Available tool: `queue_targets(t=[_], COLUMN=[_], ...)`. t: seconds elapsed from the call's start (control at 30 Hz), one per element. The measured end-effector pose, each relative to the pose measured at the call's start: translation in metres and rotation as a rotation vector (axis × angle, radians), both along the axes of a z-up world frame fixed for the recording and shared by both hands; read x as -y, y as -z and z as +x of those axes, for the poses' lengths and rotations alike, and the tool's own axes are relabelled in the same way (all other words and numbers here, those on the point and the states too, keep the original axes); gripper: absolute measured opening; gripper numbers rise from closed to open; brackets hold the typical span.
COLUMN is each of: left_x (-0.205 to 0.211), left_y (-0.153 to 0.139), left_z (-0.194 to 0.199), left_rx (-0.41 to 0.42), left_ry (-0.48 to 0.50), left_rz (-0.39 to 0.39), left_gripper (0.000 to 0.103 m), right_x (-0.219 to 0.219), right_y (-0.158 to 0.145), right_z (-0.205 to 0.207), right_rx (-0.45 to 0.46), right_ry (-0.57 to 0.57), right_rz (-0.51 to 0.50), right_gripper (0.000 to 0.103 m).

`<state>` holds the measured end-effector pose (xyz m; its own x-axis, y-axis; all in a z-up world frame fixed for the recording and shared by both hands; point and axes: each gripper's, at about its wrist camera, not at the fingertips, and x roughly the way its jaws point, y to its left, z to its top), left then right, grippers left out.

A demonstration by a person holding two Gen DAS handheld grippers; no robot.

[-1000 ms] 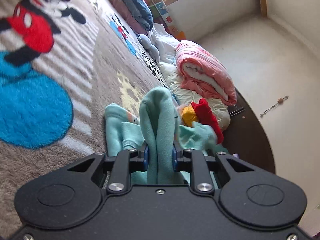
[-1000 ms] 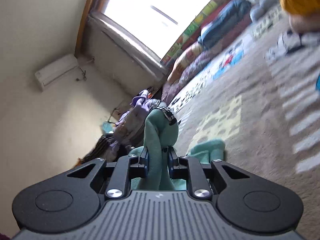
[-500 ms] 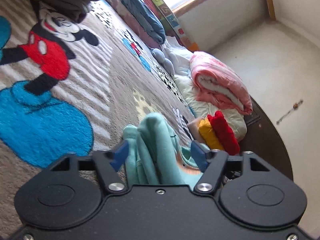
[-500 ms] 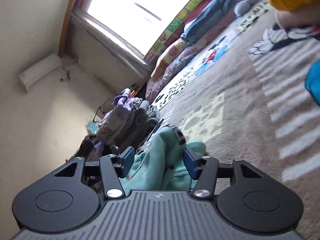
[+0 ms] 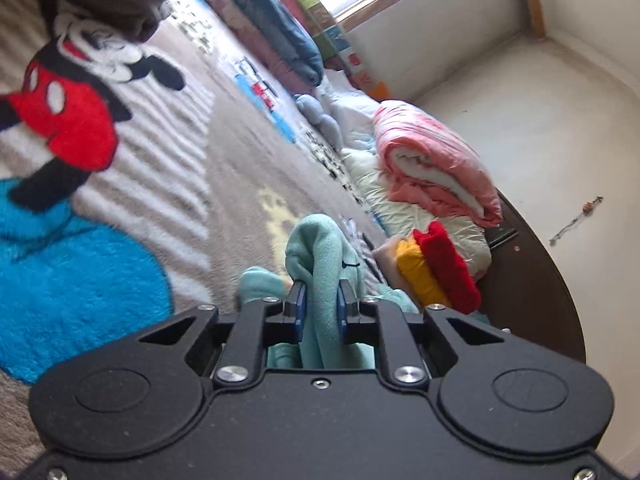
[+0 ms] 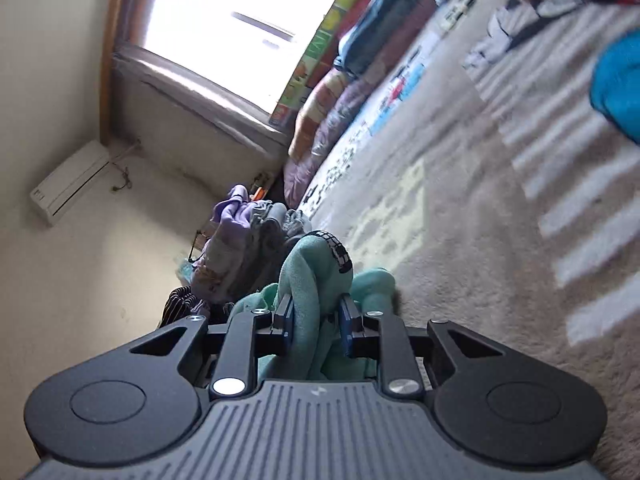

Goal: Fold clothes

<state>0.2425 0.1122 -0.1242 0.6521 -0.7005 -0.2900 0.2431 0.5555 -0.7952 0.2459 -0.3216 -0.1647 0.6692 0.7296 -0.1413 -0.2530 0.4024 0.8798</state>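
Teal fleece garment [image 5: 320,252] bunched on carpet [image 5: 224,168]. Left gripper [image 5: 319,312] jaws just closed, clamped on a fold. Right gripper [image 6: 316,322] likewise pinching another fold [image 6: 316,264]. Beyond: red-yellow folded clothes [image 5: 436,272], pink quilt [image 5: 432,168].

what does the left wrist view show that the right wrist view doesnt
Only the left wrist view: a folded pink quilt, a red and yellow stack, the cartoon mouse on the rug. Only the right wrist view: a purple and grey clothes pile, a wall air conditioner. Both: the teal fleece garment, pinched by the left gripper and right gripper, whose jaws have just been closing on it.
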Motion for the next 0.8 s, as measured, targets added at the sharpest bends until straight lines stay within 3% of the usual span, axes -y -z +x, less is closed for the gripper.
queue_targets(t=[0.1,0.17,0.3,0.33,0.43,0.6,0.73,0.8], left_x=[0.004,0.007,0.004,0.004,0.019,0.072,0.101,0.102], left_y=[0.001,-0.004,-0.027,-0.035,-0.06,-0.072,-0.052,-0.04], left_z=[0.0,-0.002,-0.02,-0.027,-0.059,-0.106,-0.108,-0.102], left_rx=[-0.025,-0.015,0.074,0.109,0.248,0.418,0.453,0.42], left_ry=[-0.016,-0.027,-0.086,-0.096,-0.069,0.077,0.128,0.141], left_rz=[0.048,0.077,0.157,0.18,0.284,0.5,0.651,0.666], left_gripper=[0.017,0.027,0.033,0.033,0.033,0.033,0.033,0.033], right_x=[-0.002,-0.002,0.001,0.003,-0.003,-0.043,-0.067,-0.073], right_y=[0.003,0.001,-0.017,-0.024,-0.056,-0.092,-0.081,-0.072], right_z=[-0.002,-0.006,-0.025,-0.033,-0.063,-0.114,-0.118,-0.113], right_rx=[-0.024,-0.01,0.075,0.103,0.264,0.518,0.538,0.514], right_ry=[0.003,0.021,0.09,0.116,0.127,-0.016,-0.054,-0.082], right_rz=[-0.025,-0.038,-0.083,-0.12,-0.303,-0.596,-0.741,-0.769], right_gripper=[0.025,0.03,0.039,0.044,0.044,0.041,0.036,0.036])
